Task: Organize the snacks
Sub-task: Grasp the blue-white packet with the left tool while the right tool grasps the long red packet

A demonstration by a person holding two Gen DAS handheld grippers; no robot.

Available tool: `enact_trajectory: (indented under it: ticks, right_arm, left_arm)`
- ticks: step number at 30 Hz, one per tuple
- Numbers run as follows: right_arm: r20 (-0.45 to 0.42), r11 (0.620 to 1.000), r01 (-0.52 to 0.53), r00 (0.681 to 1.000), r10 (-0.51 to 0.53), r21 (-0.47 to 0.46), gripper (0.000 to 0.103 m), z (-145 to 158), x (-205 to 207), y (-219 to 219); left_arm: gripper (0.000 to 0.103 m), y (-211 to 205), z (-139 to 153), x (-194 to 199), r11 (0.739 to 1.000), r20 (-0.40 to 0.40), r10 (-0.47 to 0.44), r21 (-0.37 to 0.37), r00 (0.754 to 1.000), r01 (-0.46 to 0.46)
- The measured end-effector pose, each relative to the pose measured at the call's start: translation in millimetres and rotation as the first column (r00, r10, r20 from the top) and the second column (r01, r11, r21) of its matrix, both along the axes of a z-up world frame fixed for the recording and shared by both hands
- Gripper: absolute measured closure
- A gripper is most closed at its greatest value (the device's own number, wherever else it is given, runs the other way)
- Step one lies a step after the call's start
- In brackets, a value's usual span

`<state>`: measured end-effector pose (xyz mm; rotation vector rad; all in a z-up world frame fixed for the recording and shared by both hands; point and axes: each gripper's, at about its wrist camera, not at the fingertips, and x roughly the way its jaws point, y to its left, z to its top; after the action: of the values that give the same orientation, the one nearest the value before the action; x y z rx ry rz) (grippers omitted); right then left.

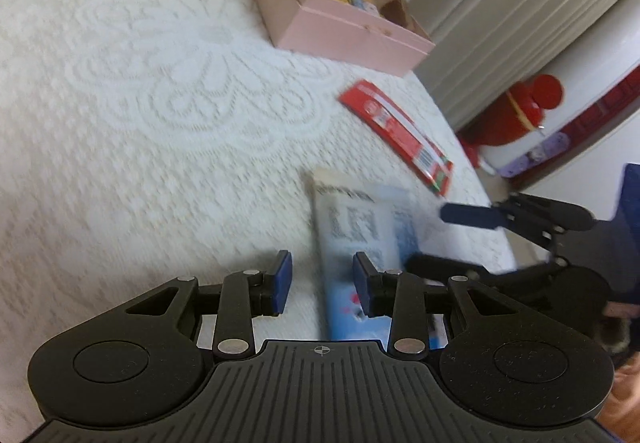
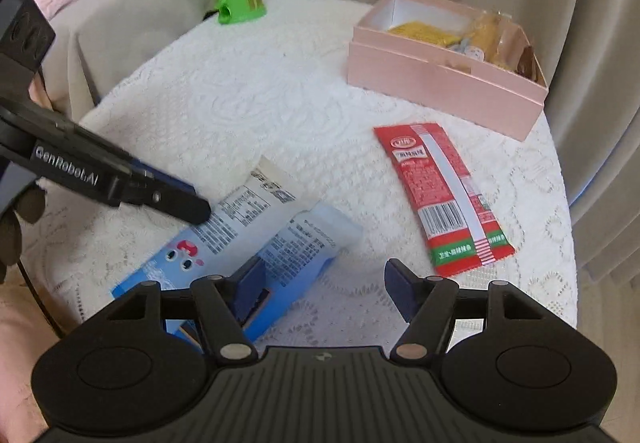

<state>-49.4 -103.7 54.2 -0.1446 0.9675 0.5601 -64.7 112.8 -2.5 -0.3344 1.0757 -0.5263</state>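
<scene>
Each camera sits just behind its own gripper's fingers and looks steeply down, close over the lace-covered table [image 1: 160,103]. The left wrist view faces toward the curtain side; the right wrist view faces the table's far edge. Both share the pink box [image 1: 340,27] [image 2: 440,83], red packet [image 1: 400,131] [image 2: 444,195] and blue packet [image 1: 360,243] [image 2: 256,239].

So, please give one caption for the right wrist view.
Open right tool above blue packet; red packet lies before pink box.

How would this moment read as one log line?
left gripper: open above blue-and-white snack packet | right gripper: open, empty | red snack packet: on tablecloth | pink cardboard box: part-filled
</scene>
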Motion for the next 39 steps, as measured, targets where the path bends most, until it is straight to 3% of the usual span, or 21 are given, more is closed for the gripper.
enact_trajectory:
  ticks: [3, 5, 14, 21, 25, 27, 35, 39]
  right_arm:
    - [0.0, 1.0, 0.013, 1.0, -0.013, 0.022, 0.037, -3.8, -0.5, -4.8]
    - [0.008, 0.999, 0.022, 1.0, -0.023, 0.028, 0.037, -4.1, -3.0, -10.4]
    - [-0.022, 0.98, 0.178, 0.984, -0.177, 0.09, 0.037, -13.0, 5.8, -45.2]
    - [-0.018, 0.965, 0.247, 0.969, -0.246, 0.094, 0.037, -14.8, 14.1, -47.4]
    - [-0.013, 0.96, 0.253, 0.967, -0.254, 0.117, 0.037, -12.2, 27.0, -40.2]
    - [-0.009, 0.959, 0.253, 0.967, -0.254, 0.128, 0.037, -12.6, 36.5, -31.1]
    - [0.015, 0.959, 0.237, 0.97, -0.242, 0.155, 0.037, -6.3, 64.2, -4.3]
    - [0.068, 0.956, 0.273, 0.957, -0.281, 0.108, 0.032, -2.1, 62.9, -20.8]
  left_arm:
    - [0.064, -0.3, -10.5, 1.2, 0.993, -0.073, -0.029, -0.117, 0.997, 0.021]
    - [0.066, -5.0, -13.2, 2.0, 0.992, -0.054, -0.028, -0.12, 0.998, 0.022]
    - [0.065, -39.4, -2.2, 1.7, 0.997, 0.043, -0.063, 0.037, 0.997, 0.061]
    - [0.07, -43.7, -0.8, 17.6, 0.998, 0.083, -0.049, 0.054, 0.995, 0.045]
    - [0.078, -34.1, 5.6, 35.4, 1.0, 0.111, -0.02, -0.003, 0.994, 0.02]
    - [0.085, -30.0, 10.5, 44.7, 1.0, 0.141, 0.018, 0.017, 0.99, -0.021]
    - [0.084, 3.4, 20.2, 55.7, 0.988, 0.183, 0.122, 0.072, 0.975, -0.137]
    - [0.083, -9.8, 28.9, 42.6, 0.99, 0.216, 0.045, 0.118, 0.975, -0.072]
